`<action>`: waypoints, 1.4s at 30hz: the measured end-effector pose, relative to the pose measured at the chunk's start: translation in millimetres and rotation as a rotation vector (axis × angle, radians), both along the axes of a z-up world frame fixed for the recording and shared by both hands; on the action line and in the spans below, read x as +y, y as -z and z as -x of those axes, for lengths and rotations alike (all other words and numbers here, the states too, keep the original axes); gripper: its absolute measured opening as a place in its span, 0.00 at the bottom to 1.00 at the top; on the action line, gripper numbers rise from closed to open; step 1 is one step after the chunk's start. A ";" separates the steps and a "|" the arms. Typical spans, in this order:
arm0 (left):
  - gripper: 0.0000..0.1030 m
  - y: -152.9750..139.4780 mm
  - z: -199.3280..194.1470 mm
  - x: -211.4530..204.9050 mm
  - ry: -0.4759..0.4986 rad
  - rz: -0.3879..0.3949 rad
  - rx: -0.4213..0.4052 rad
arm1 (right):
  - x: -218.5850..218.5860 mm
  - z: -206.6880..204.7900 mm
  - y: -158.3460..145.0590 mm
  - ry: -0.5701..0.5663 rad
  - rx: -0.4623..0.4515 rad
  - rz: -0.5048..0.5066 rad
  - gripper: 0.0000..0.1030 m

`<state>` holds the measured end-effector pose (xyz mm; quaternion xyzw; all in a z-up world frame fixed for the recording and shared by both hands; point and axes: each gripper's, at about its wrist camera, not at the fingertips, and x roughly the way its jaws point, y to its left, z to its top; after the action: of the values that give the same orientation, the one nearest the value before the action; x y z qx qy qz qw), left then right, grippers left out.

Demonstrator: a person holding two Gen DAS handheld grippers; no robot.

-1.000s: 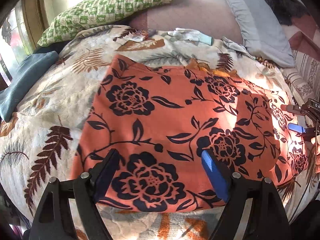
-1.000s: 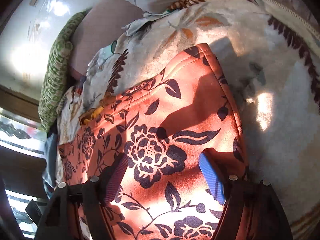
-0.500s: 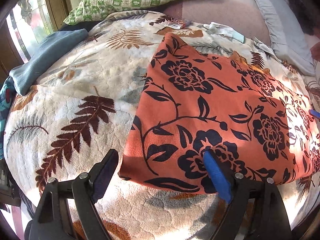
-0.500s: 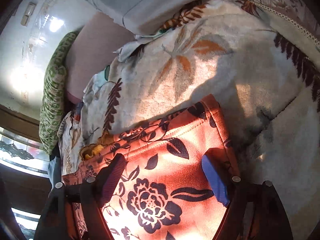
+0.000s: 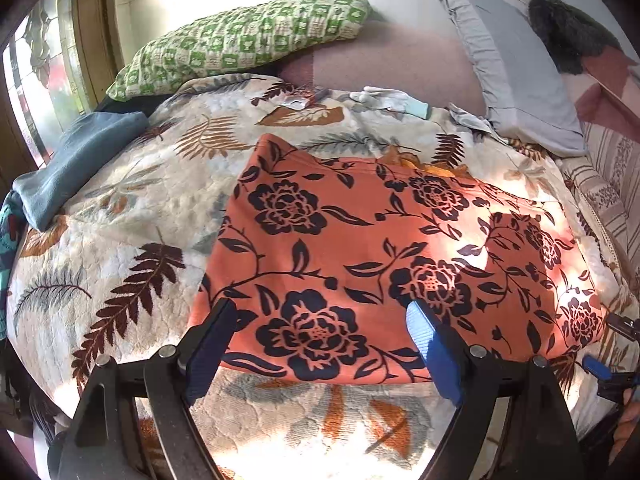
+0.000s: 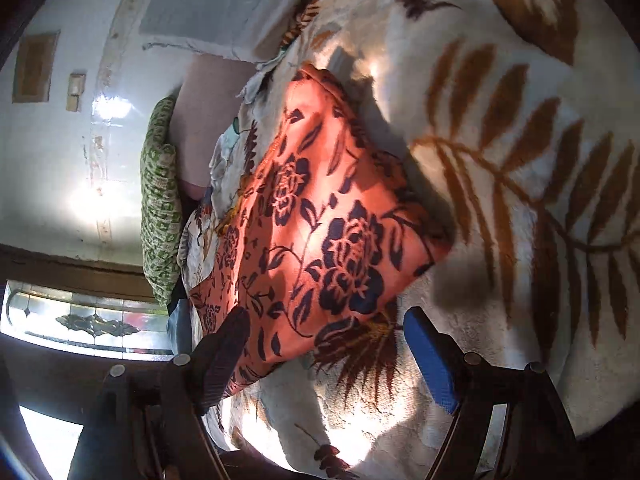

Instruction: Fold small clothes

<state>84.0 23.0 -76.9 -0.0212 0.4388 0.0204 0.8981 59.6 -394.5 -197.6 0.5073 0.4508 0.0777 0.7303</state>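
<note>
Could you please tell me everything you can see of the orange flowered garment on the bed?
The orange garment is soft-looking cloth printed with dark roses, leaves and vines. It lies flat, apparently folded into a rough rectangle, on the leaf-patterned blanket, partly sunlit. Yellowish fabric peeks out at its far edge. The left gripper and the right gripper are both open at its near edge, gripping nothing.

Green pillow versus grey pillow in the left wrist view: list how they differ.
The green pillow has a green-and-cream checked print; the grey pillow is plain with a flanged border. The green pillow lies far left near the window; the grey pillow leans at far right. Both sit at the bed's far end.
</note>
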 end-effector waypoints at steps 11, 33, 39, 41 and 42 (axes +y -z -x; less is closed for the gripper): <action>0.85 9.5 -22.6 -52.7 0.055 -0.102 0.010 | -20.0 -20.5 10.7 0.079 -0.053 -0.107 0.80; 0.85 20.8 -35.6 -45.3 0.051 -0.069 0.036 | -2.3 -31.5 -13.5 0.026 -0.020 0.161 0.79; 0.85 28.8 -41.1 -45.9 0.053 -0.082 0.057 | -5.2 -36.1 -0.2 0.061 0.024 0.131 0.79; 0.85 29.5 -41.1 -45.9 0.050 -0.075 0.062 | -5.9 -36.5 -4.5 0.060 0.012 0.134 0.79; 0.85 29.3 -40.6 -46.6 0.051 -0.076 0.060 | -6.6 -36.6 -5.1 0.060 0.011 0.136 0.79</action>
<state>124.6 -23.6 -106.2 0.0248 0.4648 0.0147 0.8850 96.1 -401.1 -192.5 0.4704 0.4435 0.0221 0.7626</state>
